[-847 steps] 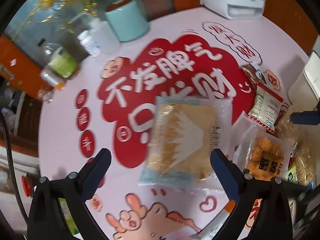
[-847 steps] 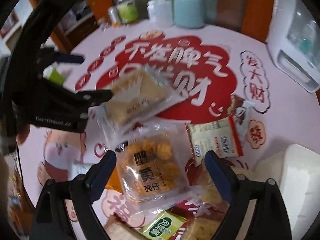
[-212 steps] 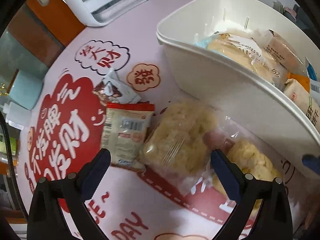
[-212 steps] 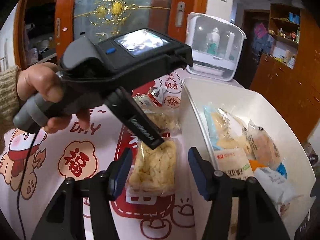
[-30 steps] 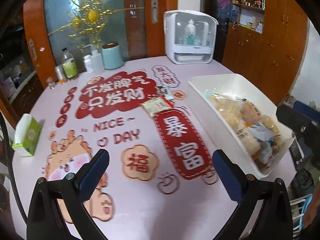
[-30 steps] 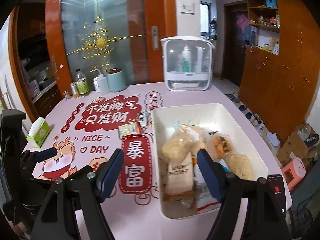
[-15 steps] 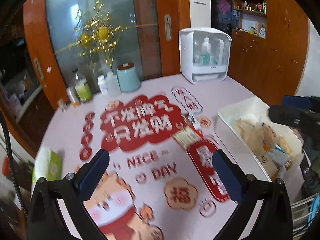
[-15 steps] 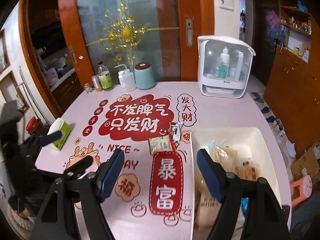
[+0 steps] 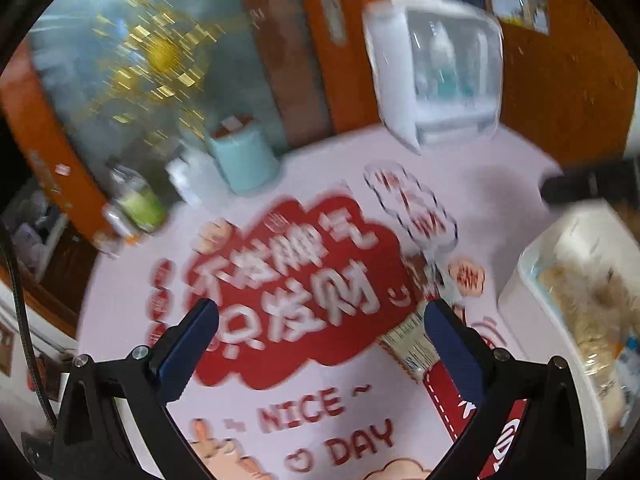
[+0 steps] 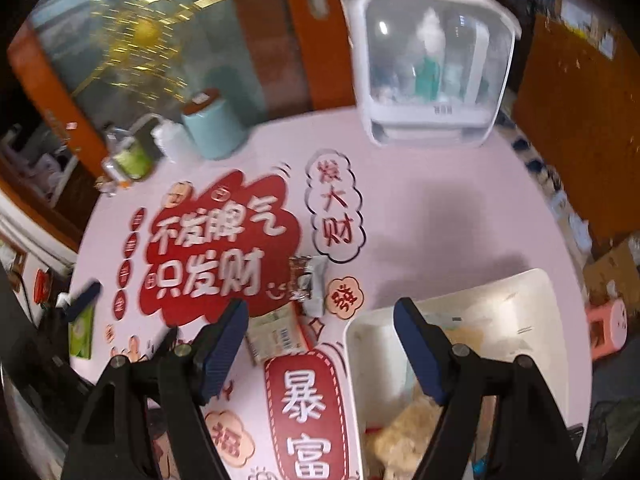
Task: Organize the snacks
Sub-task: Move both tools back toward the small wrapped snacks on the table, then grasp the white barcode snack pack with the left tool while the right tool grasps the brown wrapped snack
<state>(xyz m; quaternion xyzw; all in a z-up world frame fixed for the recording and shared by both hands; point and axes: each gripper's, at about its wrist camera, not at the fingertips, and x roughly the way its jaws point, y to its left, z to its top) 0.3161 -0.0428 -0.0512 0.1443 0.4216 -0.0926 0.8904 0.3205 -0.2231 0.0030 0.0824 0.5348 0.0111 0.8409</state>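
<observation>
**Grippers open over the table, two snacks outside the bin**

Jaws on your left gripper [image 9: 320, 322] stand wide apart with nothing between the pads; it tilts down toward the red cloud print on the pink tablecloth [image 9: 480, 184]. Just inside its right finger lies the cream snack packet [image 9: 410, 344] with a barcode, flat on the cloth. Your right gripper [image 10: 320, 328] is also spread and empty, angled steeply down, its left finger over the cloth and its right finger over the near rim of the white bin [image 10: 500, 300].

Your right view gives what the blurred left one does not: the cream snack packet [image 10: 276, 336] sits just beside the bin's left wall, and a brown-and-silver wrapper [image 10: 308, 280] lies close behind it, both outside the bin. It also shows your left gripper's blue fingertip at the far left edge, near a green tissue box [image 10: 82, 336].

Your left view shows more of the bin's [image 9: 516, 280] inside, where pale bagged snacks [image 9: 588, 296] are piled, and a dark part of the other gripper above it.
</observation>
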